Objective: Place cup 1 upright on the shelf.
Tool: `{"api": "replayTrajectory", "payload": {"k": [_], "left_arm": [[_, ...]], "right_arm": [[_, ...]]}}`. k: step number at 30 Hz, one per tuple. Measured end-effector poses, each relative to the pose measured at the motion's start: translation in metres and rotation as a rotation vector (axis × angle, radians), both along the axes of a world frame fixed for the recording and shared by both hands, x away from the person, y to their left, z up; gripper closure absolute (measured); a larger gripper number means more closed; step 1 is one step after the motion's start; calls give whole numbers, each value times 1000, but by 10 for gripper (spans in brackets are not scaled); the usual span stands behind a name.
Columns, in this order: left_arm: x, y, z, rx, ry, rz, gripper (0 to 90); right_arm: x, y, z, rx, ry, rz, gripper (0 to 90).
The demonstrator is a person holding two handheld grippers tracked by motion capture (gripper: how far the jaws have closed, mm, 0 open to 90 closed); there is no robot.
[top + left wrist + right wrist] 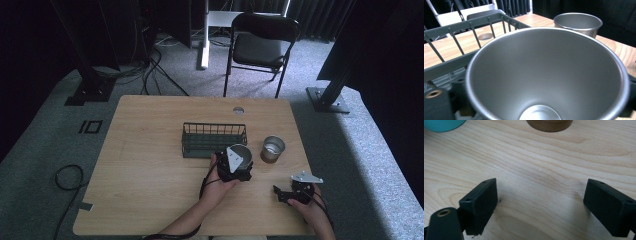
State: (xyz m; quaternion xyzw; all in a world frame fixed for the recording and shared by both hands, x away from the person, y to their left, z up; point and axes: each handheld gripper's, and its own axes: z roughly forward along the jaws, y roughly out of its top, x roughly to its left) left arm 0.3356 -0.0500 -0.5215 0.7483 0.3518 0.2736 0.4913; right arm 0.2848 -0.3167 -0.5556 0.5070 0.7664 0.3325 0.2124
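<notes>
My left gripper (239, 162) is just in front of the dark wire basket (214, 139), shut on a steel cup (244, 155). In the left gripper view that cup (544, 75) lies between the jaws with its open mouth toward the camera. A second steel cup (273, 148) stands upright on the table to the right of the basket, and its rim (577, 23) shows beyond the held one. My right gripper (281, 193) rests low near the table's front right, open, with bare wood between its fingers (480, 200).
The wooden table (150, 165) has a round cable hole (238, 110) at the back. A black chair (260, 47) stands behind it. In the right gripper view a teal object (444, 123) and a round brown base (549, 125) sit ahead.
</notes>
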Motion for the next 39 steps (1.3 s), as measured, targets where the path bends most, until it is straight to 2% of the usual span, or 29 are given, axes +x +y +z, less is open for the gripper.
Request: {"api": "replayTrajectory", "payload": {"k": [6, 11, 18, 23, 33, 35, 39], "left_arm": [[-4, -2, 1, 23, -15, -12, 132], [-9, 2, 6, 15, -20, -31, 132], [-15, 7, 18, 2, -23, -63, 132], [-19, 9, 27, 14, -37, -82, 132], [-24, 14, 46, -11, -54, -109, 132], [-24, 14, 50, -26, -60, -117, 133], [-25, 16, 56, -22, -77, -120, 132]], "right_arm": [[0, 0, 0, 0, 0, 0, 117], [0, 0, 0, 1, 0, 0, 116], [0, 0, 0, 0, 0, 0, 117], [0, 0, 0, 0, 0, 0, 117], [0, 0, 0, -1, -1, 1, 116], [0, 0, 0, 0, 0, 0, 117], [0, 0, 0, 0, 1, 0, 117]]}}
